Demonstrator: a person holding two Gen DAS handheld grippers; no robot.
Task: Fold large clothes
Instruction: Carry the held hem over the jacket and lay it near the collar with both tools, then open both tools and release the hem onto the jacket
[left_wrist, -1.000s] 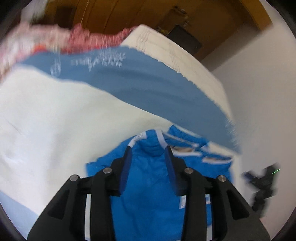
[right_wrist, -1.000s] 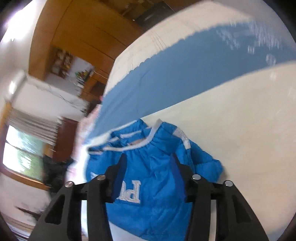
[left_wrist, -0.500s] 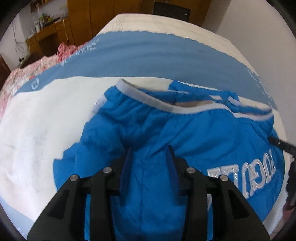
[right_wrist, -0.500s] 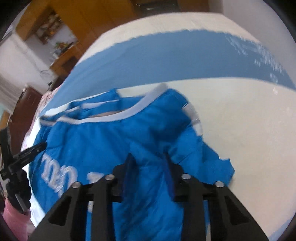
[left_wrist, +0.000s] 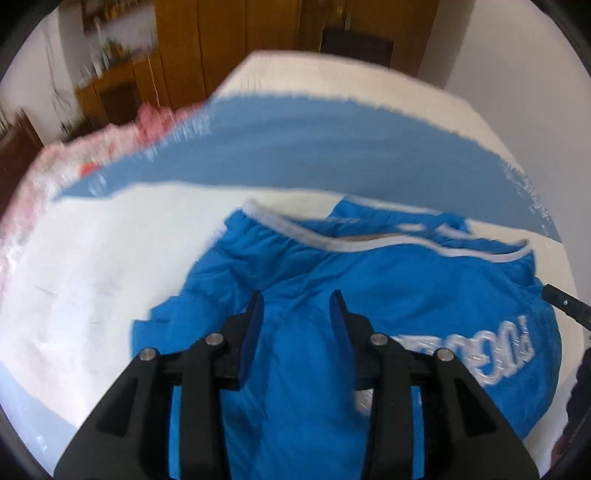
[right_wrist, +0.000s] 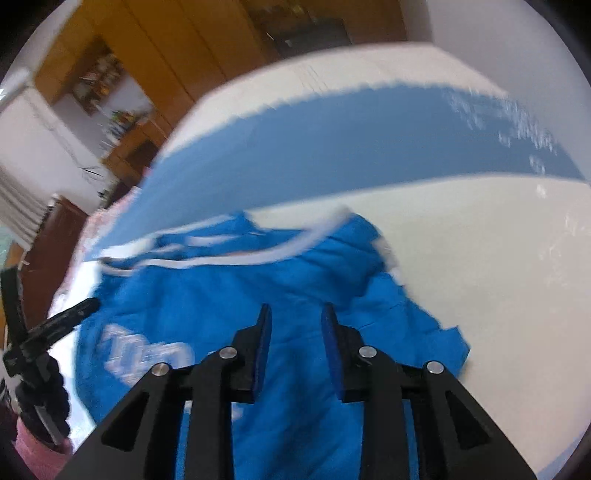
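The blue jacket (left_wrist: 369, 295) lies on the white-and-blue bed (left_wrist: 92, 266), filling the lower centre of both views. Left gripper (left_wrist: 295, 306) at bottom centre: jaws part-spread, blue cloth running between them; whether they pinch it I cannot tell. Right gripper (right_wrist: 293, 321), bottom centre, likewise narrow, grip unclear. A pink sleeve (right_wrist: 37, 446) shows lower left

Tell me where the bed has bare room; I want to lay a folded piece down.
Bare white sheet lies right of the bright blue padded jacket, below the blue band. More white sheet sits left of it. The pink floral bedding crowds the far left edge.
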